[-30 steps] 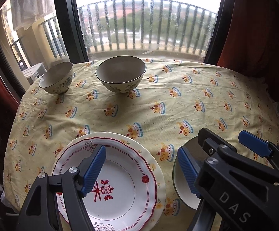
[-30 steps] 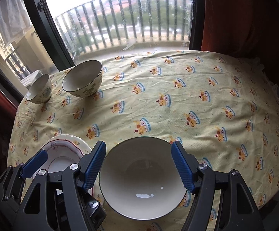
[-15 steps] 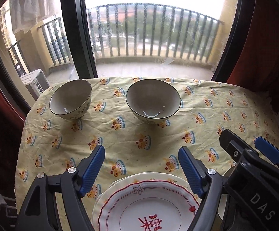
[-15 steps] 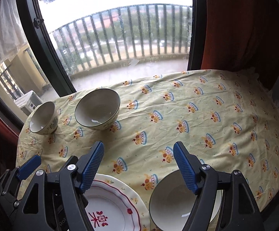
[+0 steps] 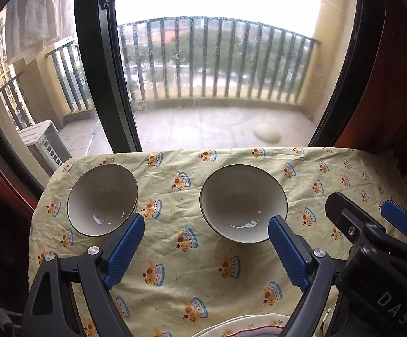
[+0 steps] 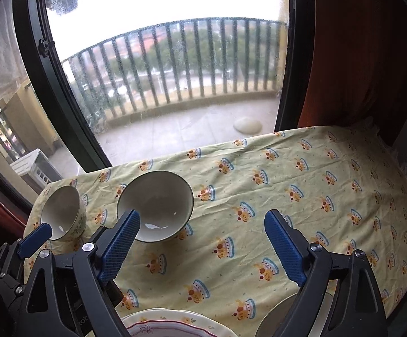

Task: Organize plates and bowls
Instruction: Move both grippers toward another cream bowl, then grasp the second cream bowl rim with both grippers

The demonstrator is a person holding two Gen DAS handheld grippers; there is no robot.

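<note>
Glazed cream ceramic bowls (image 5: 242,203) (image 5: 102,199) sit apart at my eleven and one o'clock, red-rimmed floral plates (image 5: 248,327) at six — nothing nested yet, my left gripper (image 5: 203,248) and right gripper (image 6: 202,243) both spread wide, empty.

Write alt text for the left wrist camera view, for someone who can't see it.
An open hand-held gripper with blue pads hovers over a yellow crown-print tablecloth, facing two empty white bowls: a smaller bowl on the left, a larger bowl on the right. A red-trimmed plate peeks in below, the other hand-held gripper sits at right, and a balcony railing lies beyond the window.
</note>
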